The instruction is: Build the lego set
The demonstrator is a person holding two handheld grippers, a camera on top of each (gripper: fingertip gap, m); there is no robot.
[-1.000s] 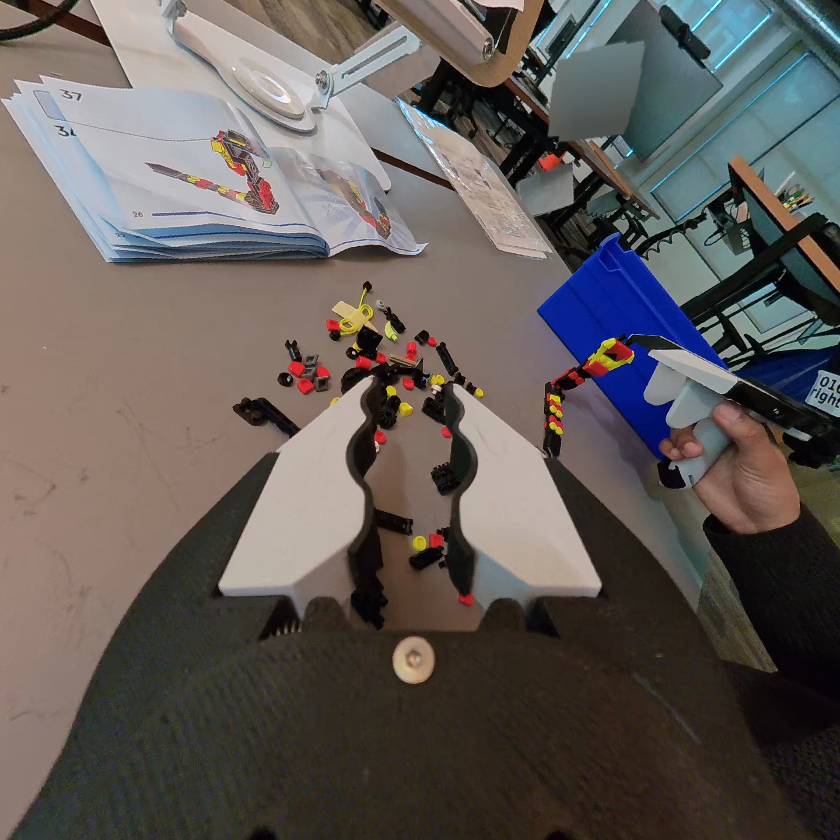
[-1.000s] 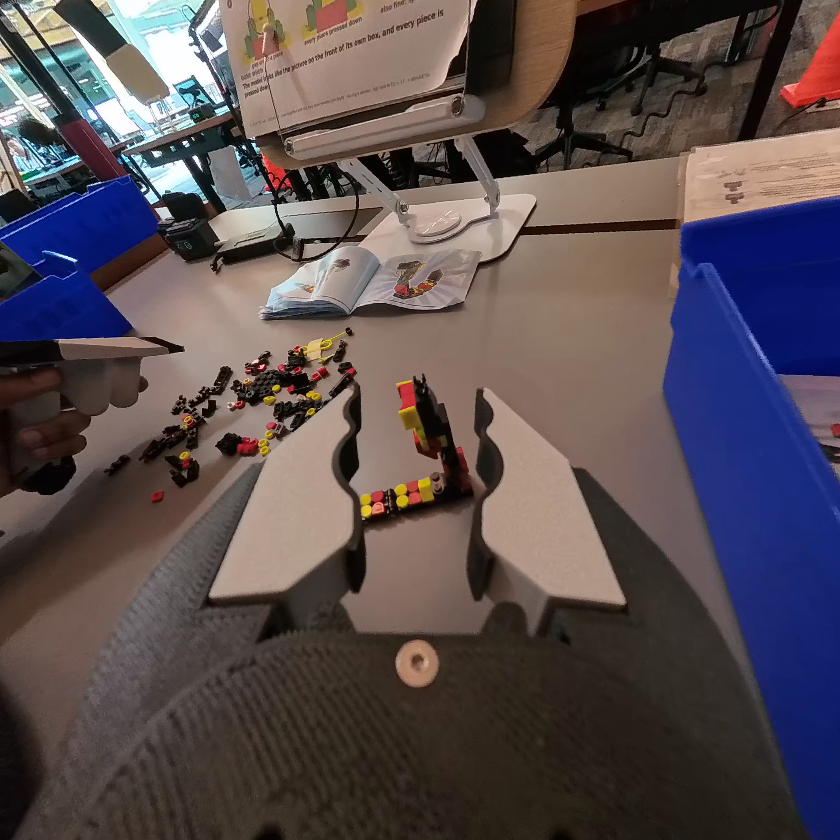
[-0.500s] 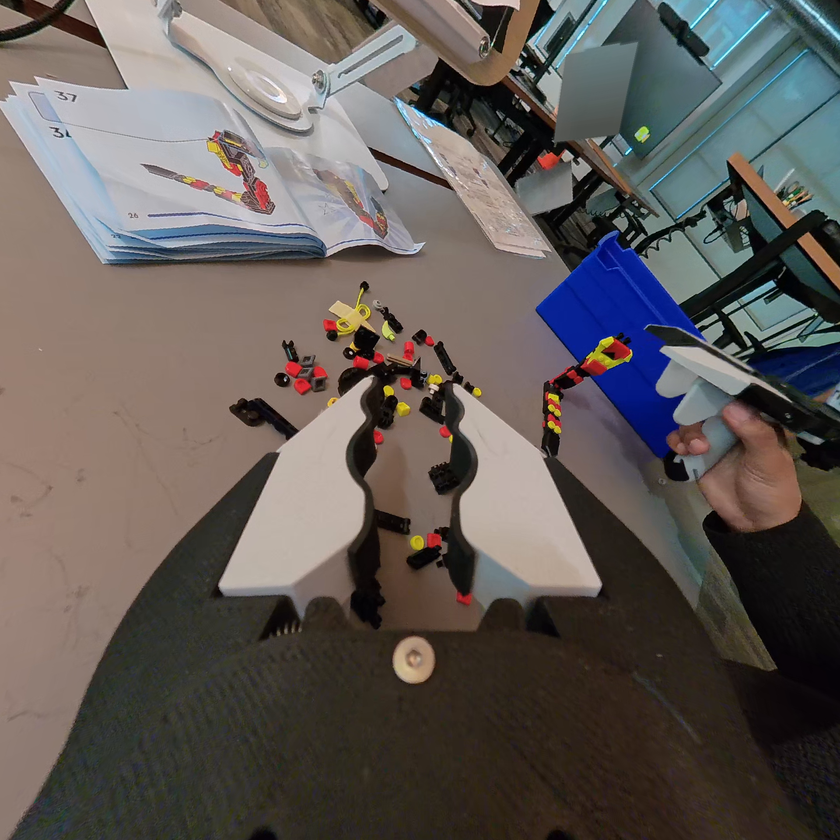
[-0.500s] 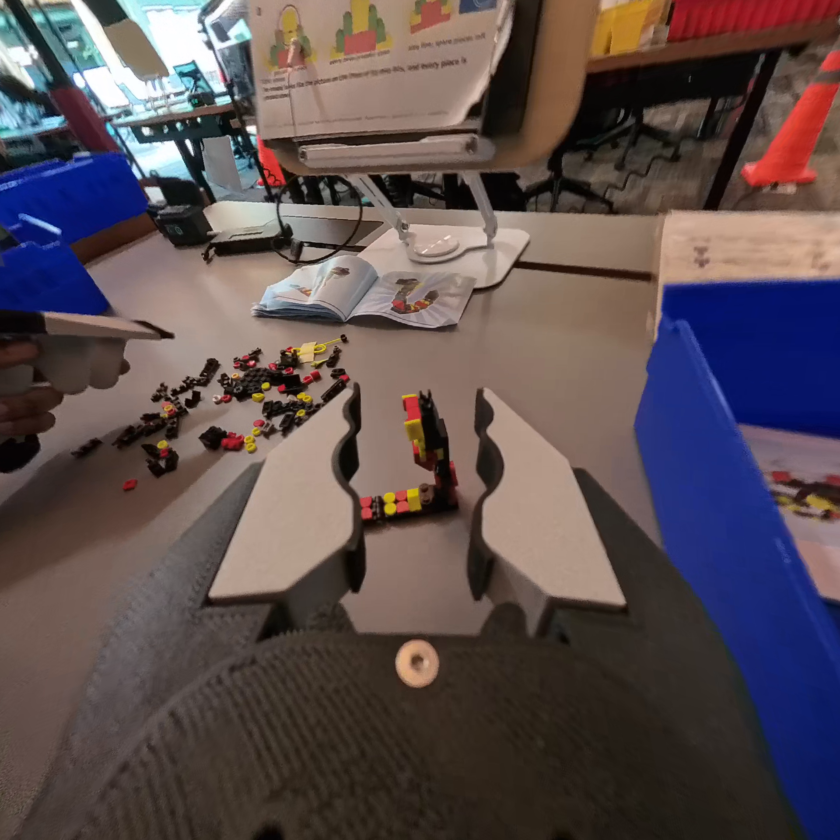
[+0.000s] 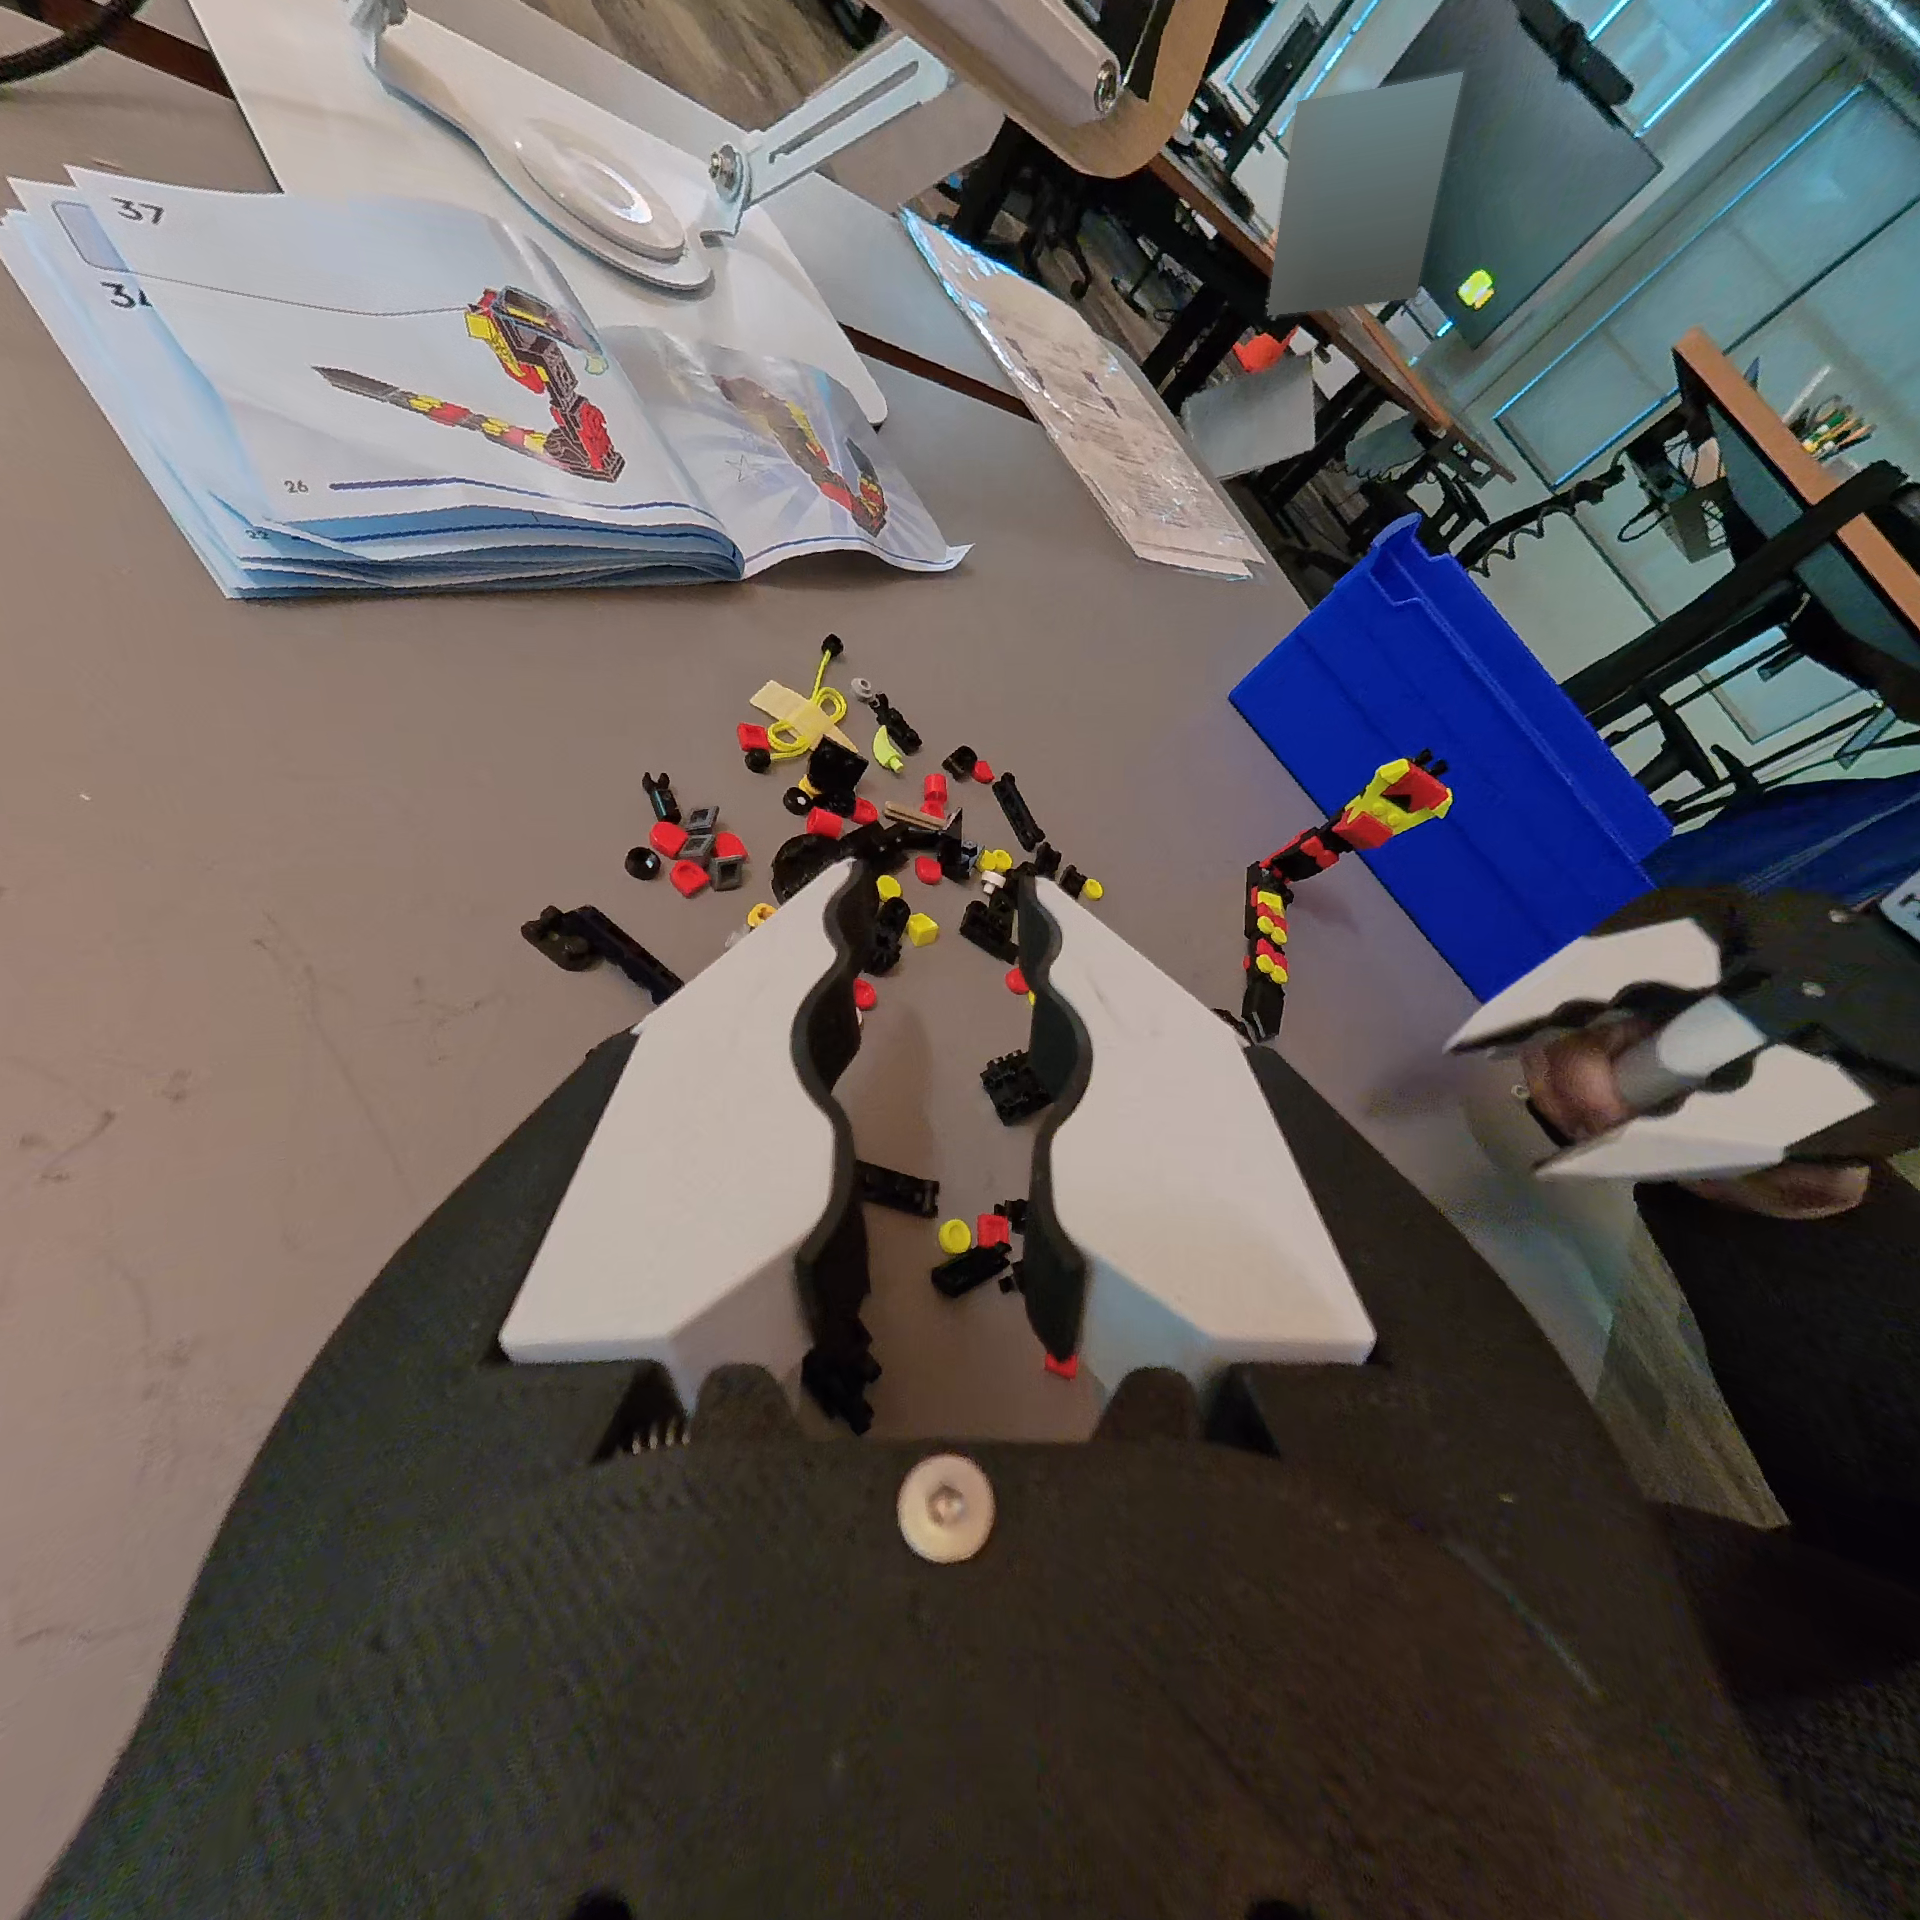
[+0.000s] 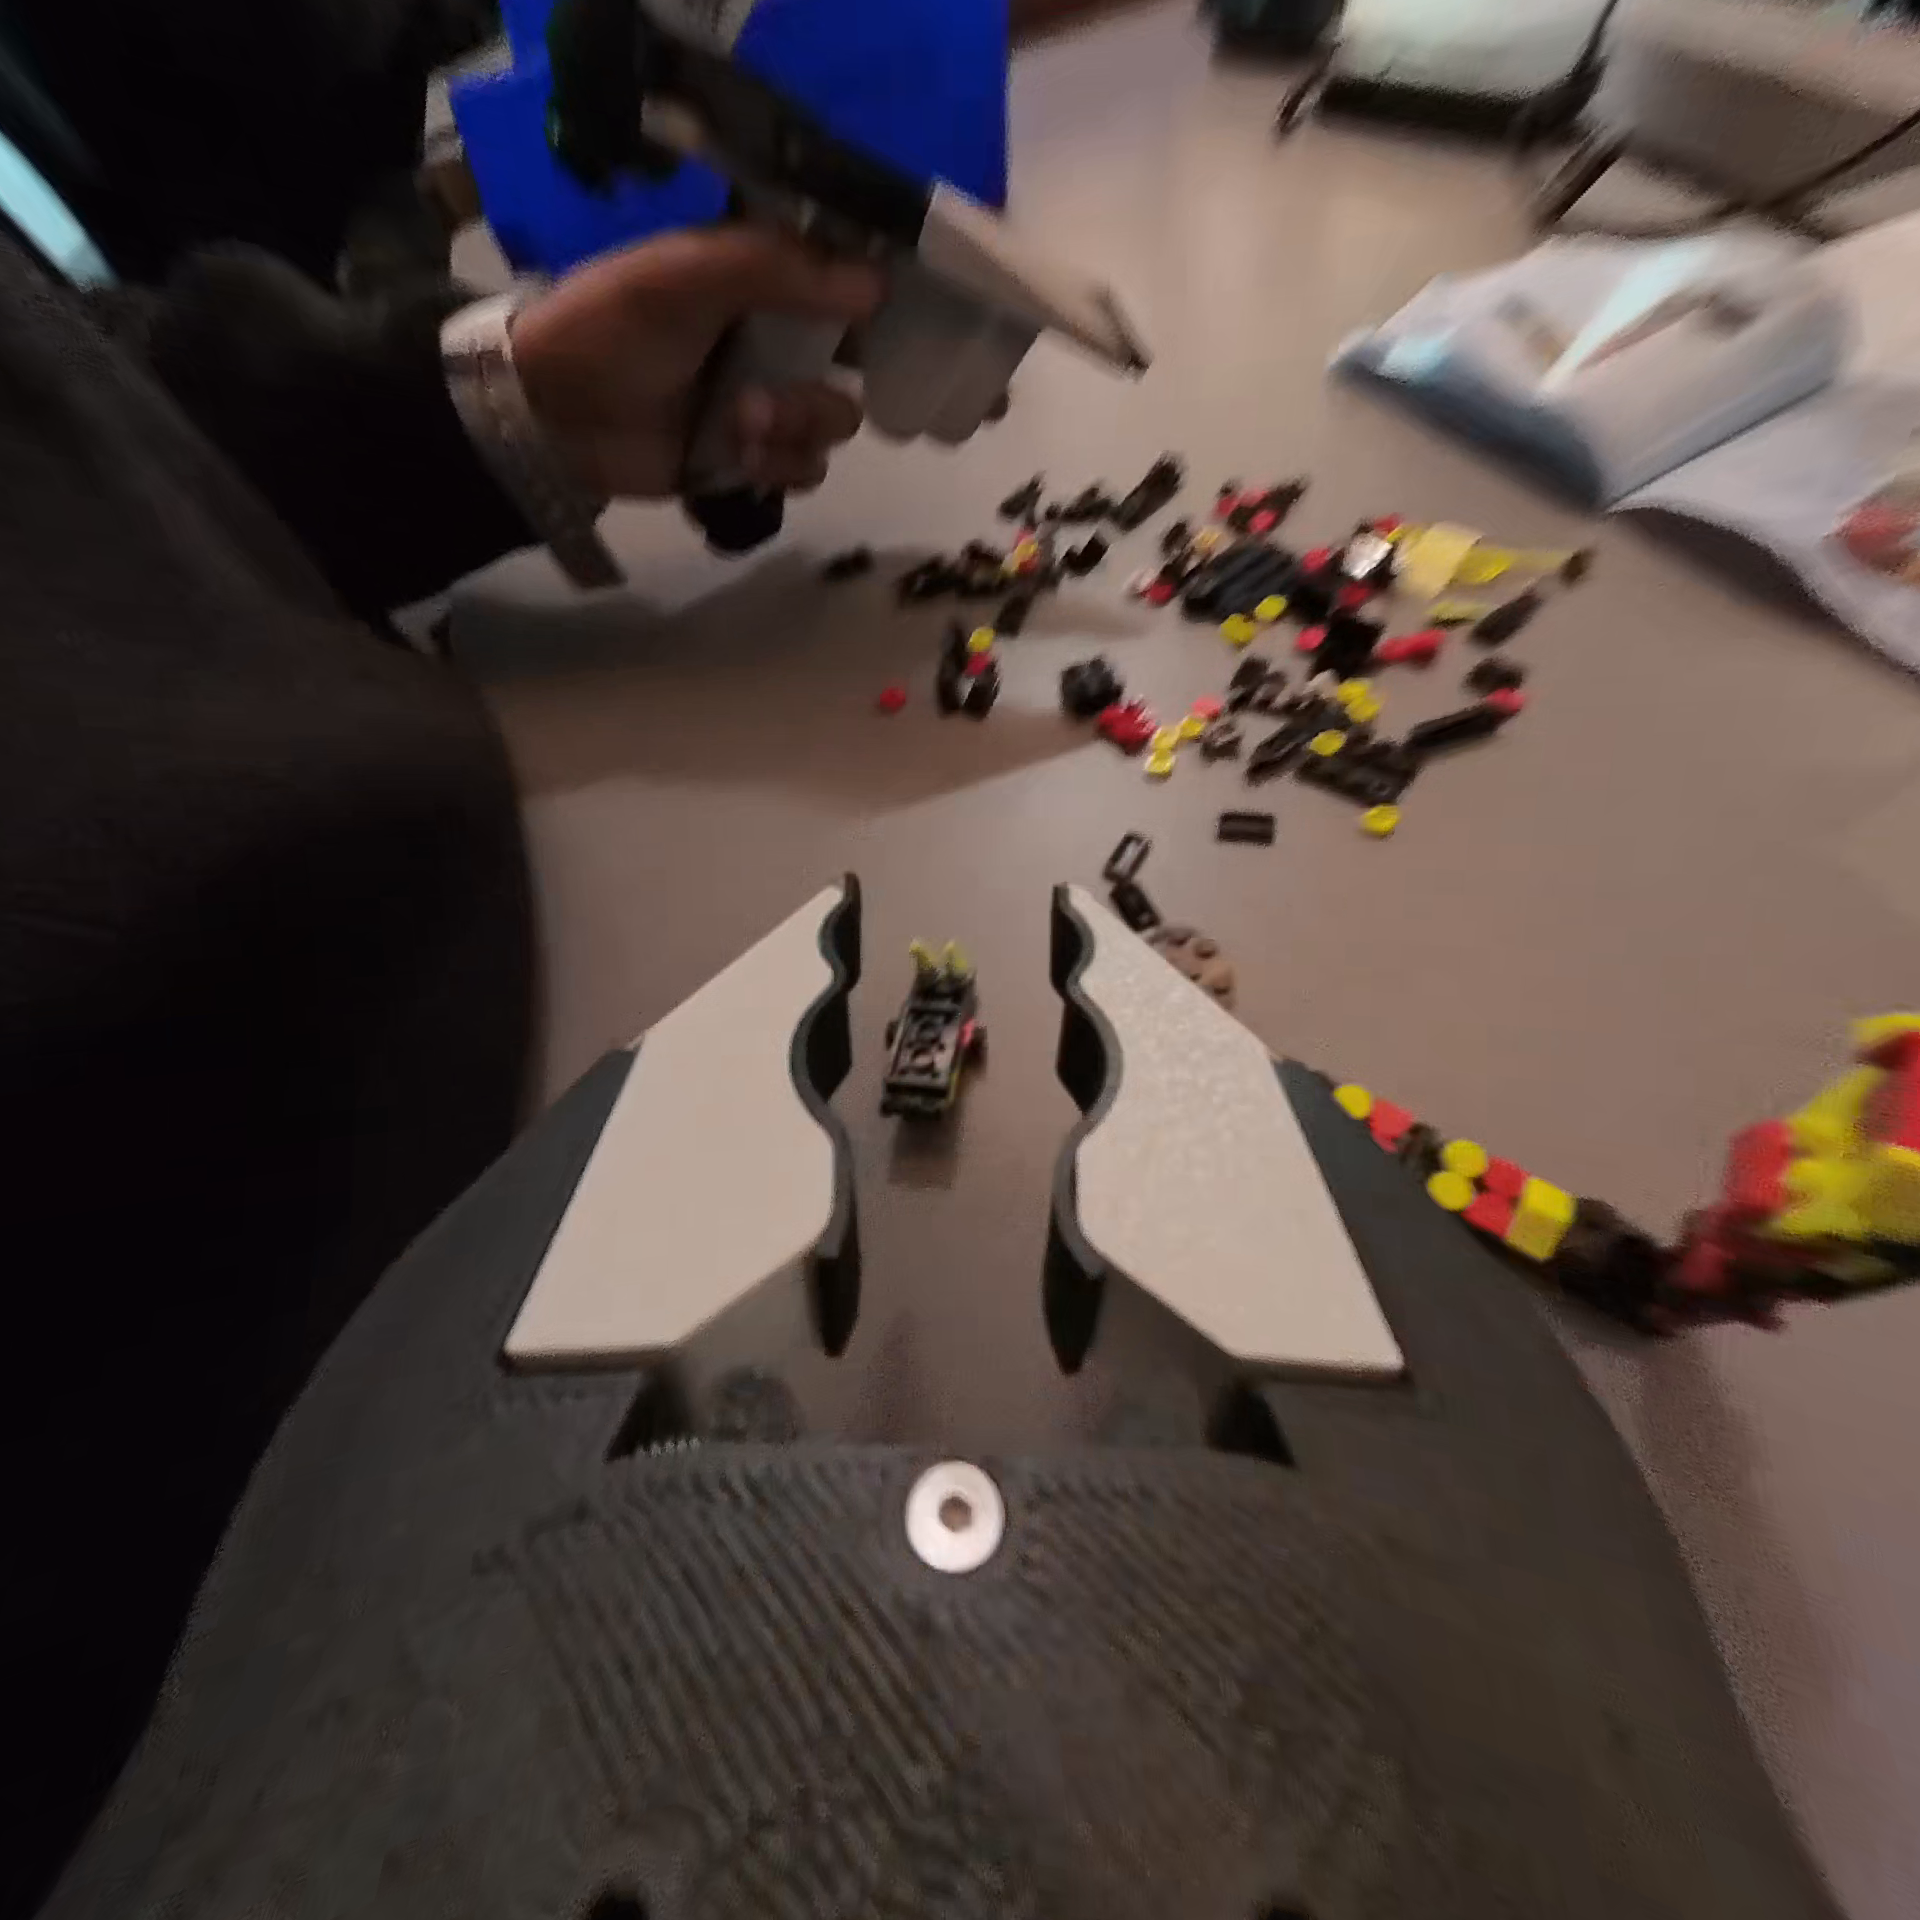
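Loose black, red and yellow lego pieces (image 5: 914, 862) lie scattered on the grey table (image 5: 312, 935). My left gripper (image 5: 935, 883) hovers over them, open and empty. The partly built red, yellow and black snake model (image 5: 1340, 842) stands to their right, by the blue bin (image 5: 1455, 727). My right gripper (image 6: 956, 904) is open. A small black and yellow assembly (image 6: 930, 1039) lies on the table between its fingers, untouched. The snake model (image 6: 1662, 1195) is at the right of the blurred right wrist view, the loose pile (image 6: 1247, 644) beyond. Each gripper shows in the other's view: right (image 5: 1662, 1060), left (image 6: 1122, 343).
An open instruction booklet (image 5: 416, 416) lies at the far left of the table, below a white stand base (image 5: 582, 187). A clear plastic sheet (image 5: 1101, 416) lies behind the bin. The table's near edge runs by the right gripper. A dark sleeve (image 6: 260, 831) fills the left of the right wrist view. There is about 20 cm between the tips of the two grippers. To the white stand base (image 5: 582, 187): left tips about 35 cm, right tips about 45 cm.
My right gripper has swung left off the snake model and now points at the small black and yellow assembly near the table's front. The left gripper has stayed put, open.
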